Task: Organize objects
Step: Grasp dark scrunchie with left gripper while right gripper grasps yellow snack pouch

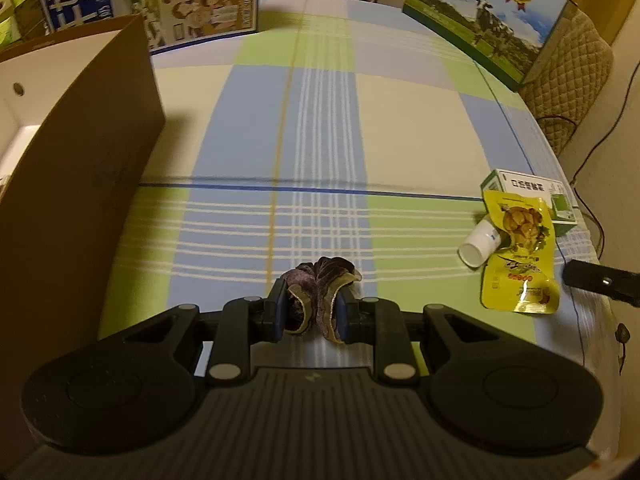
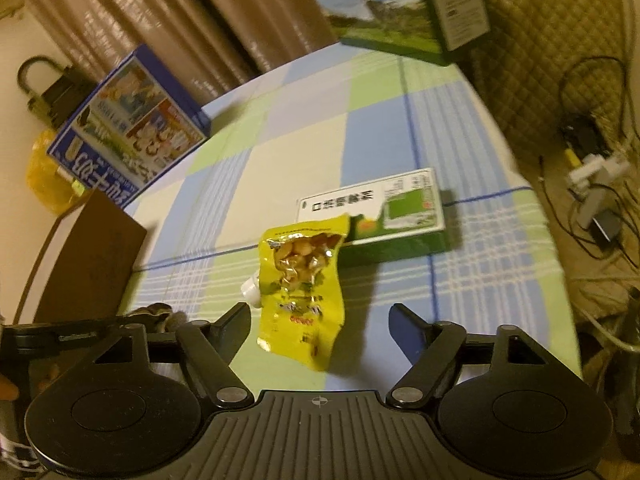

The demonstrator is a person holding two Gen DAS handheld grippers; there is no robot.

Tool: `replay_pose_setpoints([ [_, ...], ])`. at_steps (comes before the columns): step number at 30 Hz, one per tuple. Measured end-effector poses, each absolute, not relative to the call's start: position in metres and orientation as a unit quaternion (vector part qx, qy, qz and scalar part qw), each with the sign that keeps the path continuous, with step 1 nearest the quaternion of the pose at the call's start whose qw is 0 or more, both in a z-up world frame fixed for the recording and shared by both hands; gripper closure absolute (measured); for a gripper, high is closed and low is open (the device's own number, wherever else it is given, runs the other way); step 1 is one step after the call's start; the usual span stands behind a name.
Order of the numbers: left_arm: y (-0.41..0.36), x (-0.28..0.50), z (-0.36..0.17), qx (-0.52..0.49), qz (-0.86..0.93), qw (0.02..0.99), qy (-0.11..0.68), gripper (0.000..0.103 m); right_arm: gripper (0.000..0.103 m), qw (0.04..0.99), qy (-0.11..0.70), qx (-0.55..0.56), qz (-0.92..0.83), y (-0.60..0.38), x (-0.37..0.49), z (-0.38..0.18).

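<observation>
My left gripper (image 1: 311, 312) is shut on a purple velvet scrunchie (image 1: 320, 280), held just above the checked tablecloth. At the right of the left wrist view lie a yellow snack pouch (image 1: 520, 256), a small white bottle (image 1: 480, 246) on its side and a green-and-white carton (image 1: 532, 196). My right gripper (image 2: 320, 320) stands open just short of the yellow snack pouch (image 2: 304, 292), which lies partly between its fingers. The white bottle (image 2: 250, 290) peeks out from under the pouch's left edge. The carton (image 2: 384, 216) lies beyond the pouch. The scrunchie (image 2: 154, 314) shows at the left.
An open brown cardboard box (image 1: 92, 152) stands at the left, also seen as the brown box (image 2: 88, 264). Large printed cartons (image 1: 488, 20) (image 2: 132, 136) stand at the table's far side. The table edge runs along the right, with cables (image 2: 592, 200) beyond it.
</observation>
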State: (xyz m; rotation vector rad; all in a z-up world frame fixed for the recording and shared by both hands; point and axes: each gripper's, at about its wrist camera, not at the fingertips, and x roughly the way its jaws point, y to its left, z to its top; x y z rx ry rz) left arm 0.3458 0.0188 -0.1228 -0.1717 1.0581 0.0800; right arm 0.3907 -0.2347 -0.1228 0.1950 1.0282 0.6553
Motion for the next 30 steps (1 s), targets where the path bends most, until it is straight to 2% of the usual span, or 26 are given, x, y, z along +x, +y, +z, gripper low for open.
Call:
replay_pose_setpoints([
  [11, 0.023, 0.338, -0.122, -0.088, 0.051, 0.857, 0.505, 0.083, 0.047, 0.805, 0.478, 0.077, 0.343, -0.207, 0.413, -0.146],
  [14, 0.023, 0.338, -0.122, -0.088, 0.051, 0.857, 0.506, 0.083, 0.054, 0.802, 0.482, 0.070, 0.346, -0.203, 0.414, -0.150],
  [16, 0.023, 0.338, -0.122, -0.087, 0.051, 0.857, 0.506, 0.083, 0.062, 0.799, 0.485, 0.067, 0.348, -0.201, 0.414, -0.152],
  [30, 0.023, 0.337, -0.122, -0.085, 0.049, 0.857, 0.506, 0.083, 0.079, 0.795, 0.478, 0.078, 0.366, -0.201, 0.411, -0.147],
])
